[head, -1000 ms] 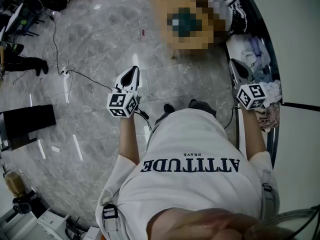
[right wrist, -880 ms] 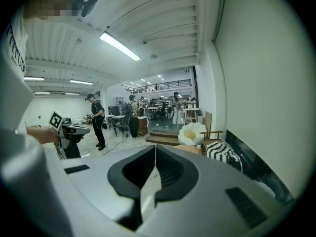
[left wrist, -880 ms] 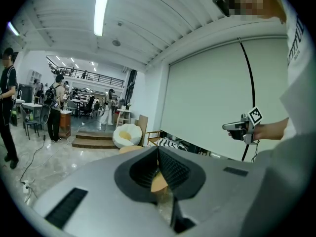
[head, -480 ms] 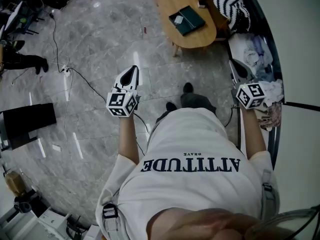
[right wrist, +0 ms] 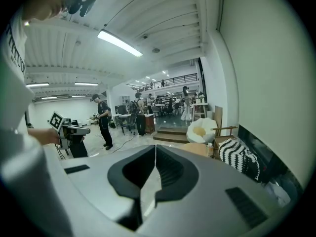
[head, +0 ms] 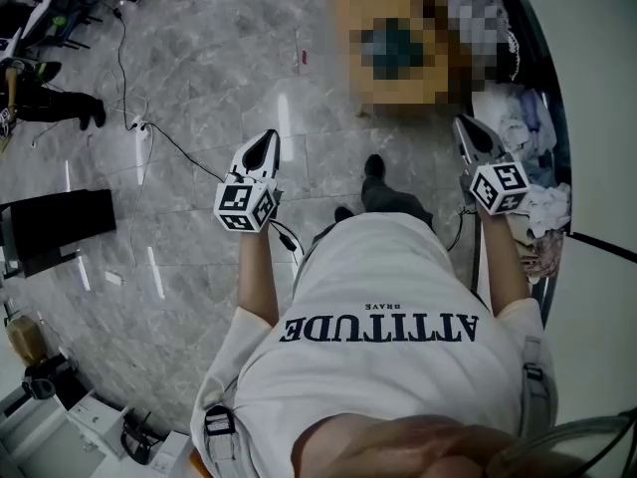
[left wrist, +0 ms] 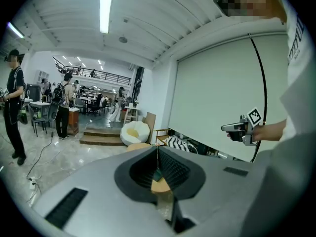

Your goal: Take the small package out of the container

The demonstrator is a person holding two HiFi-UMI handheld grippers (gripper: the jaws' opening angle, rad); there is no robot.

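Observation:
I see no small package or container clearly; a mosaic patch covers most of the wooden table ahead. My left gripper is held out over the marble floor, jaws closed tip to tip with nothing in them. My right gripper is held out on the right near the wall, also shut and empty. In the left gripper view the closed jaws frame a slice of the tan table, and the right gripper shows to the side. The right gripper view shows its closed jaws and the table beyond.
A cable trails across the grey marble floor and a black box lies at the left. Piled clothes sit by the right wall. A striped cushion and a white beanbag stand near the table. People stand further off.
The person has stepped forward with one foot out ahead. The table sits nearer in the head view. Both grippers have gone forward with the body, still closed.

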